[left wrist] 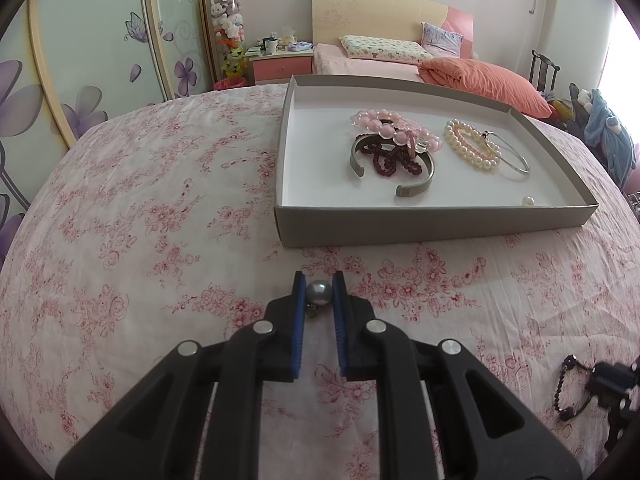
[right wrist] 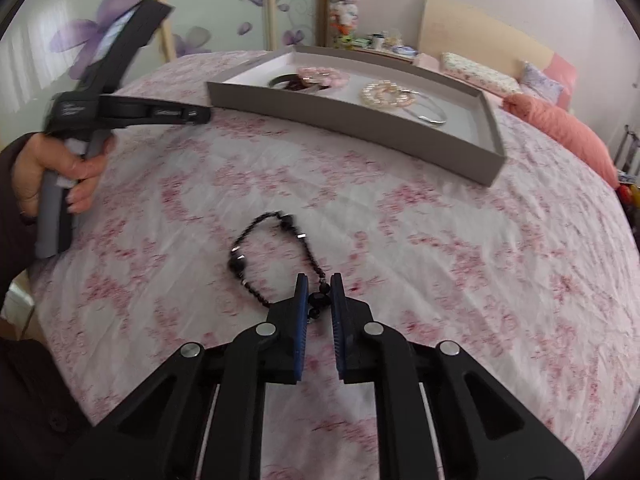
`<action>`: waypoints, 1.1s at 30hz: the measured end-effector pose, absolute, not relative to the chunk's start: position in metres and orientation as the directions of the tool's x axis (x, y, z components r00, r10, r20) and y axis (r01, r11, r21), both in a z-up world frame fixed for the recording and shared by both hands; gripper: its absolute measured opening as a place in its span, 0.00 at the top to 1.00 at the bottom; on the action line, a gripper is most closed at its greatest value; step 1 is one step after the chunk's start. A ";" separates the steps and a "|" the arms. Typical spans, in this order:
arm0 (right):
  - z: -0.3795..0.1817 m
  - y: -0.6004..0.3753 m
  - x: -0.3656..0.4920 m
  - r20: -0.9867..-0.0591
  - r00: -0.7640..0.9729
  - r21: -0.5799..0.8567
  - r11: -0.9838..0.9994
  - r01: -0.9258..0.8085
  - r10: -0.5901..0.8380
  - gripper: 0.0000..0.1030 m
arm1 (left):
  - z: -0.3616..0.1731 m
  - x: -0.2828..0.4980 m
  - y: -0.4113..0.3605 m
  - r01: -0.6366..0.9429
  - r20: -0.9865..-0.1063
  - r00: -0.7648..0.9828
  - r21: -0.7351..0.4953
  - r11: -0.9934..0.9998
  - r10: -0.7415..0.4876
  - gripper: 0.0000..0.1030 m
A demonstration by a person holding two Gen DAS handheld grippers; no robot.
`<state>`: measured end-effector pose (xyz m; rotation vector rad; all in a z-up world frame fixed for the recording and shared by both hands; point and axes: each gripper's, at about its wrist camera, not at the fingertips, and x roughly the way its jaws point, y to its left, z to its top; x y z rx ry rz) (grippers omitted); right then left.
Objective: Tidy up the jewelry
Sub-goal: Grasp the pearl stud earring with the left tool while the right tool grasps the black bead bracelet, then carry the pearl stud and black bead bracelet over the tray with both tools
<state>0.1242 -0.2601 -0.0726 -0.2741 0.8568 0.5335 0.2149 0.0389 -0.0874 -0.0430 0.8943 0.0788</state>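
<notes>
My left gripper point(left wrist: 319, 293) is shut on a grey pearl pendant point(left wrist: 319, 293) and holds it over the floral cloth, short of the grey box tray point(left wrist: 432, 222). In the tray lie a pink bead bracelet point(left wrist: 380, 120), a dark red bead string point(left wrist: 384, 160), a metal cuff point(left wrist: 416, 188), a white pearl bracelet point(left wrist: 472, 144), a thin silver bangle point(left wrist: 516, 160) and a loose pearl point(left wrist: 527, 201). My right gripper point(right wrist: 319, 300) is shut on a black bead necklace point(right wrist: 256, 256) whose loop trails on the cloth. The tray also shows in the right wrist view point(right wrist: 360, 120).
The floral tablecloth point(left wrist: 160, 220) covers a round table. The left gripper's body point(right wrist: 120, 108) and the hand holding it are at the left in the right wrist view. A bed with an orange quilt point(left wrist: 480, 76) stands behind.
</notes>
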 end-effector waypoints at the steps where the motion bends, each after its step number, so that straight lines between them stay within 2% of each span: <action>1: -0.073 -0.262 0.128 -0.775 0.543 -0.023 0.845 -0.534 0.322 0.88 | -0.087 0.215 0.038 -0.087 -0.780 0.623 -0.005 0.996 0.050 0.86; 11: -0.071 -0.273 0.188 -0.784 0.596 -0.064 0.932 -0.356 0.174 0.88 | -0.089 0.216 0.036 -0.084 -0.781 0.622 0.003 0.996 0.055 0.86; 33: -0.067 -0.257 0.206 -0.767 0.601 0.029 0.948 -0.316 0.224 0.88 | -0.088 0.218 0.031 -0.080 -0.781 0.621 0.015 0.997 0.061 0.86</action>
